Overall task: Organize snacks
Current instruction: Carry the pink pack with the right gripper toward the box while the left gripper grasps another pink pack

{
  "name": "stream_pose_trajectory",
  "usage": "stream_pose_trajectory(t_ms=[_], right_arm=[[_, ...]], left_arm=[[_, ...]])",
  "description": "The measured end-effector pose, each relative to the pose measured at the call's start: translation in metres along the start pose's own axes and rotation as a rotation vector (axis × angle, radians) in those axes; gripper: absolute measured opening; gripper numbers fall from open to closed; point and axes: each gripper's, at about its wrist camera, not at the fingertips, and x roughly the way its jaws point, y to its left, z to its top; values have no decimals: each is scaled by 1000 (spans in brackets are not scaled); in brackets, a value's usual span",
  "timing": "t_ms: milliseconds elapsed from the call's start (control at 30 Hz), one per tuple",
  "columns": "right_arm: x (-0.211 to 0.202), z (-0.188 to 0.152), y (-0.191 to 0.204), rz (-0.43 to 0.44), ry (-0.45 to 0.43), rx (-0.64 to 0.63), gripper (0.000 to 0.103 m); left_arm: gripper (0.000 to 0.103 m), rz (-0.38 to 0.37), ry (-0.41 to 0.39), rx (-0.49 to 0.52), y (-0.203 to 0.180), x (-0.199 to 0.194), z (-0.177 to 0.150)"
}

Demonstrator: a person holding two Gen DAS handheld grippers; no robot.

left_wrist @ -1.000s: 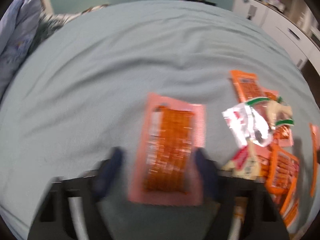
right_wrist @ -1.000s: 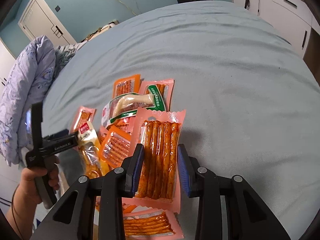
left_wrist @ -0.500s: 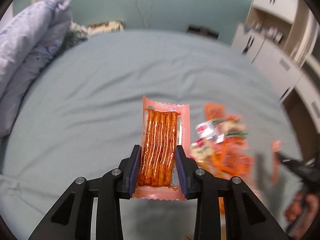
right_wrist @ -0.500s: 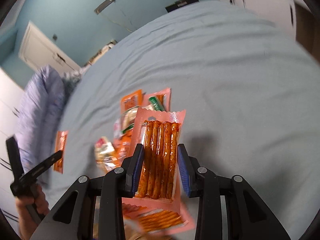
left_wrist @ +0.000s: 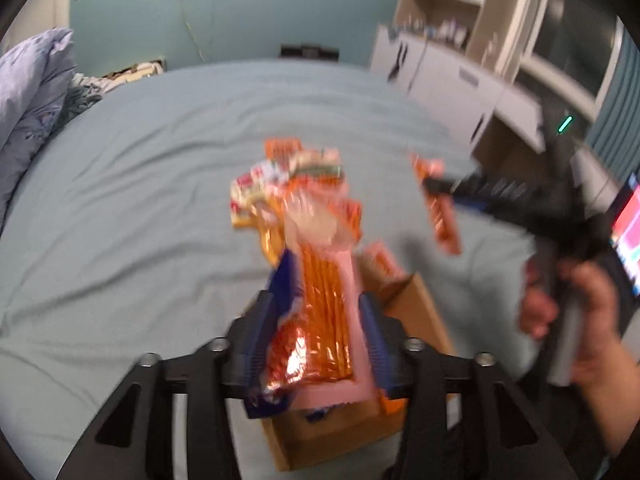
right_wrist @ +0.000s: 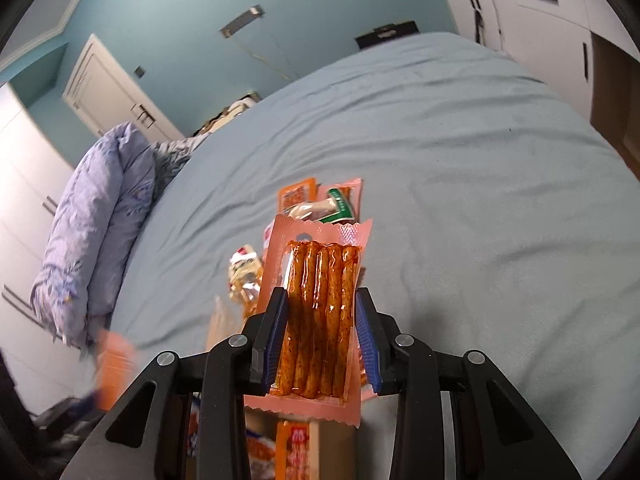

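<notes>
Pink snack packet (right_wrist: 320, 320) in right gripper (right_wrist: 322, 336)

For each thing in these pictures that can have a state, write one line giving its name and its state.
Left gripper: jaws opening, pink snack pack between them, above the box.
Right gripper: shut on a pink pack of orange sticks.
Cardboard box: open, packs inside.
Snack pile: loose on the bed.
Door: closed.
</notes>
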Motion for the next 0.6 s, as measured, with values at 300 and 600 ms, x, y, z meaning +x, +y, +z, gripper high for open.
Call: stream_pose_trajectory(t_ms=[300,600], right_arm=[[-34,-30,4,78,26,-14,32],[-12,-36,31,177,155,-152,45]], left_arm=[[85,90,-45,-116,27,-9,3],[85,108,-1,-224,55,-3,0]])
